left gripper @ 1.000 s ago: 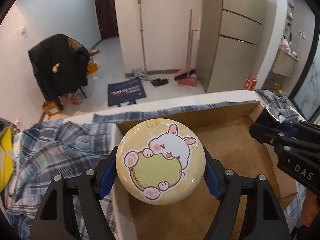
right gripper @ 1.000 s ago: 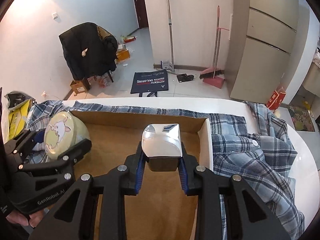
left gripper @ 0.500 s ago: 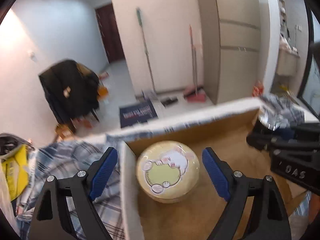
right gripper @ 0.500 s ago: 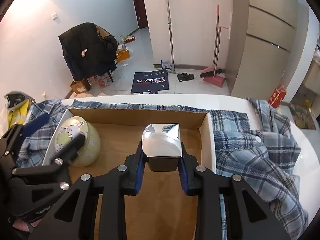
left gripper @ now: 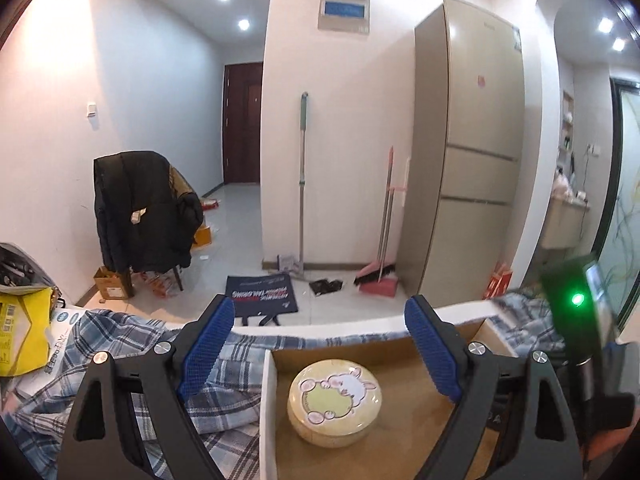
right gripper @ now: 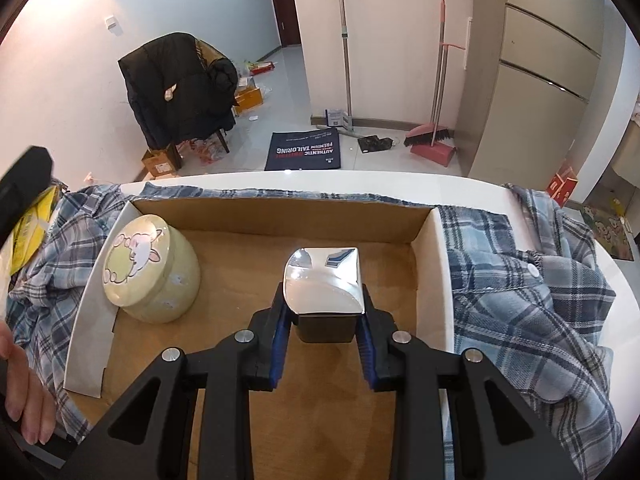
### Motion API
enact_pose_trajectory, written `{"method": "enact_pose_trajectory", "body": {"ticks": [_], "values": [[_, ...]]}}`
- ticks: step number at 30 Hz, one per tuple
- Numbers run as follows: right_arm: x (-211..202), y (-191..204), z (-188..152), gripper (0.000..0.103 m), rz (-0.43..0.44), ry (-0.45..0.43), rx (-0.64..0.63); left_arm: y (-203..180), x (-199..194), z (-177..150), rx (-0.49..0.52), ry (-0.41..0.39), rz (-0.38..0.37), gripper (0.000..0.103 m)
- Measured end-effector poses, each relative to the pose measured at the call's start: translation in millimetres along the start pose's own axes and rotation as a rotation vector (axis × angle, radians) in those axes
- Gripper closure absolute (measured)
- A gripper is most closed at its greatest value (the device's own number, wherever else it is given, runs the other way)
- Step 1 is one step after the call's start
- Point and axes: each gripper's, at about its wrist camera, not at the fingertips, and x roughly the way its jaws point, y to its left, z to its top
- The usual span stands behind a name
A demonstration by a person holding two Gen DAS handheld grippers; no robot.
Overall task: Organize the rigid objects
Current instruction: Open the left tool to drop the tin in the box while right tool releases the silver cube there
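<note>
While upright, round tin (left gripper: 335, 403), lid upward

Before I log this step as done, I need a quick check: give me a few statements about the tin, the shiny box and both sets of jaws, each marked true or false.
1. The round yellow tin sits inside the cardboard box. True.
2. The left gripper is clamped on the tin. False: its jaws stand wide apart, clear of it.
3. The right gripper holds the chrome-topped box. True.
4. The tin lies on the plaid cloth. False: it rests on the box floor, by the left wall.
</note>
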Motion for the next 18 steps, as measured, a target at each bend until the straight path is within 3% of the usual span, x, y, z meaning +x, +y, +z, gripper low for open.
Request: {"method": "enact_pose_trajectory", "body": {"ticks": [4,6,8,9,10,14,18], "values": [[2.5,-0.8,0.0,0.074,-0.014,0.015,0.003,4.9,-16.3,3.3,-0.025,-0.081,-0.019,0.013],[5.3,-2.1,0.7,0.074,-0.010,0.028,0.013,5.3,-20.7,5.1,-0.015,-0.093,-0.007,0.000],[7.0,-3.7,2.1,0.071,-0.008,0.035,0.020,5.6,-25.2,4.7,-0.006,-0.111,0.008,0.000],[6.8,-4.3,2.6,0.058,-0.007,0.032,0.019,5.6,-26.1,5.1,-0.001,-0.113,0.015,0.000],[4.5,-4.1,3.5,0.037,-0.013,0.020,0.015,5.5,-27.4,6.0,0.008,-0.110,0.019,0.000],[-14.3,0.3,6.1,0.036,-0.054,-0.042,-0.012,4.6,-36.7,14.4,-0.004,-0.108,0.019,0.000],[-45.6,1.8,9.2,0.034,-0.044,-0.098,-0.008,2.8,-47.0,30.7,0.029,-0.052,0.007,0.000]]}}
